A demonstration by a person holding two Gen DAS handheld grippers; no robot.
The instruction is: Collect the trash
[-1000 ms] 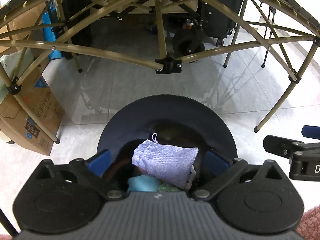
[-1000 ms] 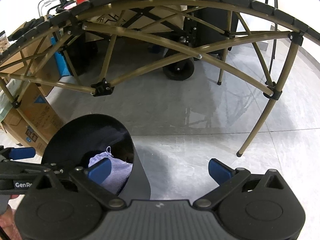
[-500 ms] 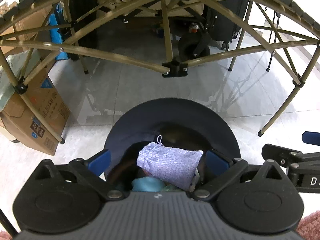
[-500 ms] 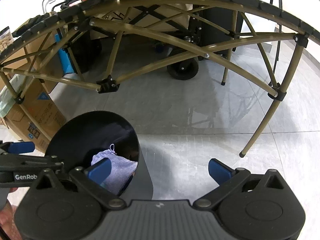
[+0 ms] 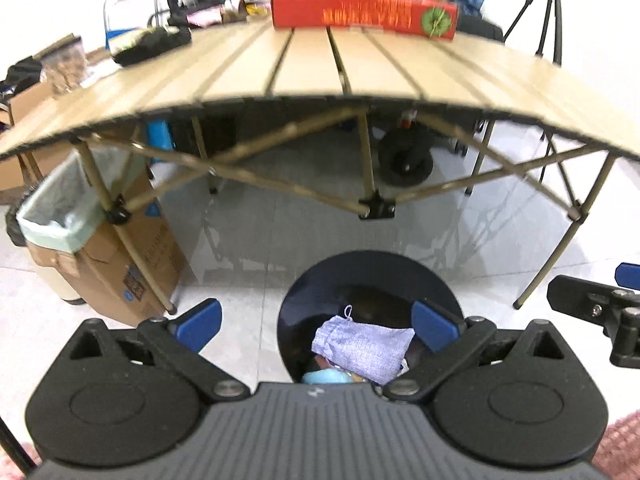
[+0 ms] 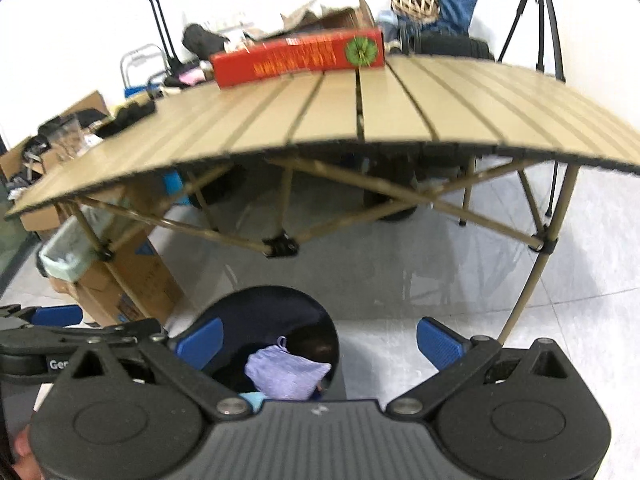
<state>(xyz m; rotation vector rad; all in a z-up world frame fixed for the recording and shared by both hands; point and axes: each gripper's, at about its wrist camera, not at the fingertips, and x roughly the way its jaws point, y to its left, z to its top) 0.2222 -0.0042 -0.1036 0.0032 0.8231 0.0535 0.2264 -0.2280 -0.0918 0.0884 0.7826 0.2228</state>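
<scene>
A dark round trash bin (image 5: 372, 276) stands on the floor below both grippers, in front of a folding table. Inside it lies a pale purple drawstring pouch (image 5: 362, 346) on top of other trash, including something light blue. The same bin (image 6: 264, 308) and pouch (image 6: 286, 372) show low in the right wrist view. My left gripper (image 5: 316, 322) hangs open above the bin with nothing between its blue pads. My right gripper (image 6: 318, 340) is open too and empty, over the bin's right rim. The right gripper's finger shows at the edge of the left view.
The tan slatted table (image 5: 360, 68) carries a long red box (image 5: 362, 16) and dark clutter at its far left. A cardboard box with a pale green liner (image 5: 80, 216) stands at the left table leg. Tripods and a wheeled cart stand behind.
Both grippers have risen and pulled back: the tabletop now shows where only its underside frame was seen. The bin looks smaller. The pouch stays in the bin.
</scene>
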